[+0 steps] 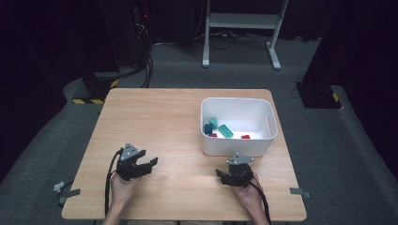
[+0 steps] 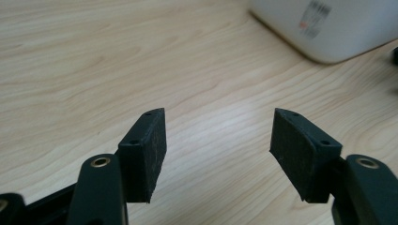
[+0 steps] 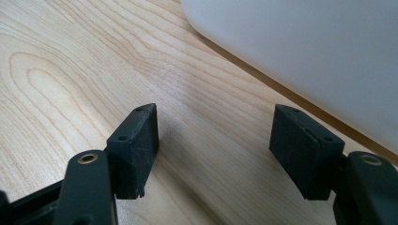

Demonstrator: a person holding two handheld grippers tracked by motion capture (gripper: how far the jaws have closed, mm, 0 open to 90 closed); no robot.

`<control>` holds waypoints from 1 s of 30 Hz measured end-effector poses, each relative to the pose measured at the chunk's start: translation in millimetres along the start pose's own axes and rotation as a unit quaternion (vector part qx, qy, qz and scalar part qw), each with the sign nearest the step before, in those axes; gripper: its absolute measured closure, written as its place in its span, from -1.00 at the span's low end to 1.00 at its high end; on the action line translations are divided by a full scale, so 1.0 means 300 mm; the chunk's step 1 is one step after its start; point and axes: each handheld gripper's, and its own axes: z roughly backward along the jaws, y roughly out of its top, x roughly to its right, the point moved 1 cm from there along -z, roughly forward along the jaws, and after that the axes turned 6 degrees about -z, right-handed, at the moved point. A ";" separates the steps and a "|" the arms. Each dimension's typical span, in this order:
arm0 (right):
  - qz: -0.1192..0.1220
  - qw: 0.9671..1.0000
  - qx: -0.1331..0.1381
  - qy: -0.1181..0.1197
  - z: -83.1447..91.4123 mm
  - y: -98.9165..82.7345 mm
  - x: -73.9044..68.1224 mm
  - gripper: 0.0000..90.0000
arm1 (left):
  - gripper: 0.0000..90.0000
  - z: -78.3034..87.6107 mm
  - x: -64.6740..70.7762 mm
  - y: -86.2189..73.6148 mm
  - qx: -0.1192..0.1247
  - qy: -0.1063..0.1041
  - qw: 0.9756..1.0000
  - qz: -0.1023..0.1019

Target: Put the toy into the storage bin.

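The blocks (image 1: 225, 131) all lie in the white bin (image 1: 238, 146), the surface (image 1: 159, 117) looks tidy, and the left hand-held gripper (image 1: 151, 163) and right hand-held gripper (image 1: 220, 176) rest spread wide, pinching nothing, so the job seems done.

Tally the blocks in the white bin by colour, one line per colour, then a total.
In the white bin, as far as the high view shows:
Teal blocks: 3
Red blocks: 2
Total: 5, though more may lie hidden behind the near wall.

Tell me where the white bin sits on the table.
In the high view, the white bin sits on the right half of the table, just beyond the right tool, with coloured blocks inside.
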 end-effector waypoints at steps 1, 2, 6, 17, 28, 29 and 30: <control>0.000 1.000 0.000 0.000 0.000 0.000 0.000 -0.27 | -0.19 -0.003 -0.002 -0.012 0.000 0.007 1.000 0.000; 0.000 1.000 0.000 0.000 0.000 0.000 0.000 -0.27 | -0.19 -0.004 -0.003 -0.020 0.001 0.010 1.000 0.000; 0.000 1.000 0.000 0.000 0.000 0.000 0.000 -0.27 | -0.19 -0.013 -0.016 -0.054 0.003 0.022 1.000 0.012; -0.001 1.000 0.000 0.000 0.000 0.000 0.000 -0.27 | -0.26 -0.066 -0.022 -0.122 -0.046 0.045 0.998 0.007; 0.000 1.000 0.000 0.000 -0.001 0.000 0.000 -0.28 | -0.32 -0.069 -0.019 -0.121 -0.048 0.043 0.998 0.003; -0.001 1.000 0.000 0.000 -0.001 0.000 0.000 -0.28 | -0.32 -0.069 -0.019 -0.121 -0.048 0.043 0.998 0.003; -0.001 1.000 0.000 0.000 -0.001 0.000 0.000 -0.28 | -0.32 -0.069 -0.019 -0.121 -0.048 0.043 0.998 0.003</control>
